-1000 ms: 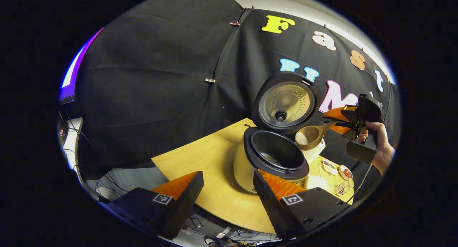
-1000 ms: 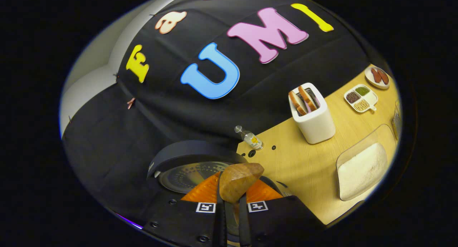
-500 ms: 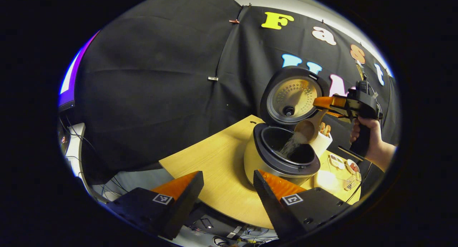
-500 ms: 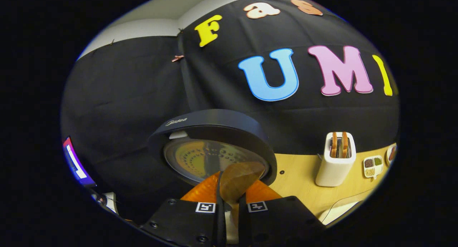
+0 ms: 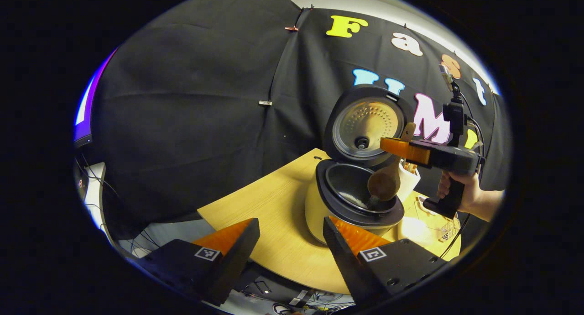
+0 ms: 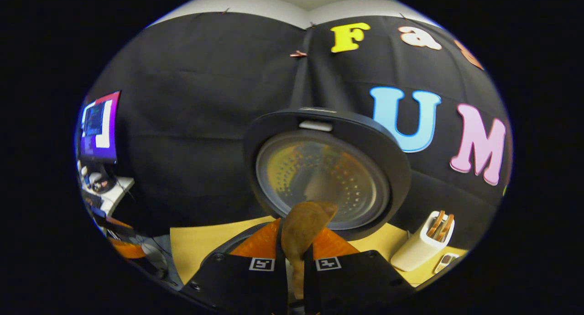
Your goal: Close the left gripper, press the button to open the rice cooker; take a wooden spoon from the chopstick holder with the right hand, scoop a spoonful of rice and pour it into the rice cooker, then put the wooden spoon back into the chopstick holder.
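The right tongs point(image 5: 401, 147) pinch the brown wooden spoon point(image 5: 385, 183), now tipped fully bowl-down over the cream rice cooker's point(image 5: 353, 201) open pot; the rice has gone in. Return the spoon next. The left tongs point(image 5: 289, 230) hang spread.

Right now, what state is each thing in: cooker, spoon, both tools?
rice cooker: lid up, some rice in pot.
wooden spoon: tipped bowl-down over the pot.
right tool: shut on the spoon handle.
left tool: open, holding nothing.
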`<state>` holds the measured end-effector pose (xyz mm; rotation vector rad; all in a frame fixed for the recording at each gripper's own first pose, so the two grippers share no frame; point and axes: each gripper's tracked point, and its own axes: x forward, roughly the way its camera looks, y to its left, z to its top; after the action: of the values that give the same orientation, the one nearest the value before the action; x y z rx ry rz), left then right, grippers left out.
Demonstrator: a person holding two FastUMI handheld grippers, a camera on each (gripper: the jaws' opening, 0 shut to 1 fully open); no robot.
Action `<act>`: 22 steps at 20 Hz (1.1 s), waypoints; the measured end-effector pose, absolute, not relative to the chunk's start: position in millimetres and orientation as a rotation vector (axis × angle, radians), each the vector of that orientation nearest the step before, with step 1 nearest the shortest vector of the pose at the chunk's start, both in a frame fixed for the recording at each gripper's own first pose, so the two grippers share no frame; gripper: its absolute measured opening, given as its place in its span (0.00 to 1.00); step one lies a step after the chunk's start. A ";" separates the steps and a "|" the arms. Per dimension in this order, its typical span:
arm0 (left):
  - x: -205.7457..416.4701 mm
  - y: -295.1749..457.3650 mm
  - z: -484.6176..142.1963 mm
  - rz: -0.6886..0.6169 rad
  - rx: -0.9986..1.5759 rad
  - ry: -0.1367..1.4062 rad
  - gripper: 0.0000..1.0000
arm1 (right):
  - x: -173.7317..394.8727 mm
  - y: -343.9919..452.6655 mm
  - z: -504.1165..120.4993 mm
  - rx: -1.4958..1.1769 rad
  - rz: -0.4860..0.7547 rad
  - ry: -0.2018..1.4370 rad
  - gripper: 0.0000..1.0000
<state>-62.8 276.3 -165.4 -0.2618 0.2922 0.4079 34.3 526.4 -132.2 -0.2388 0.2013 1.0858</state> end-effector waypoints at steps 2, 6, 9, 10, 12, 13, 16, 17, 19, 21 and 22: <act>-61.4 273.7 -163.8 0.402 -0.253 0.289 0.95 | 23.9 525.3 -136.7 -0.269 1.114 0.196 0.17; -59.5 267.2 -160.1 0.391 -0.231 0.284 0.95 | 30.2 515.3 -120.1 -0.188 1.078 0.213 0.17; -57.0 258.2 -157.7 0.368 -0.214 0.286 0.95 | 44.4 502.6 -91.6 -0.052 1.018 0.233 0.18; -55.3 255.1 -156.8 0.359 -0.209 0.286 0.95 | 48.1 496.6 -81.5 -0.006 0.997 0.241 0.18; -50.7 247.8 -151.7 0.341 -0.200 0.278 0.95 | 59.8 475.9 -60.5 0.087 0.946 0.253 0.18; -47.9 243.7 -148.6 0.333 -0.196 0.274 0.95 | 66.4 463.1 -52.6 0.131 0.918 0.259 0.17; -39.8 228.0 -138.8 0.305 -0.186 0.257 0.95 | 90.0 414.4 -42.5 0.217 0.817 0.278 0.17; -37.5 221.3 -134.6 0.295 -0.182 0.250 0.95 | 99.1 393.7 -43.8 0.227 0.773 0.290 0.17; -31.1 207.1 -130.4 0.272 -0.174 0.242 0.95 | 114.0 344.8 -48.6 0.240 0.666 0.295 0.18; -23.6 192.6 -129.0 0.251 -0.171 0.241 0.95 | 124.6 297.3 -49.0 0.259 0.587 0.293 0.17; -20.4 184.5 -129.6 0.240 -0.175 0.244 0.95 | 125.5 276.7 -52.0 0.264 0.544 0.293 0.17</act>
<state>-20.4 184.5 -129.6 -0.1745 0.2443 0.2404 125.5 276.7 -52.0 0.2644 0.2934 0.5437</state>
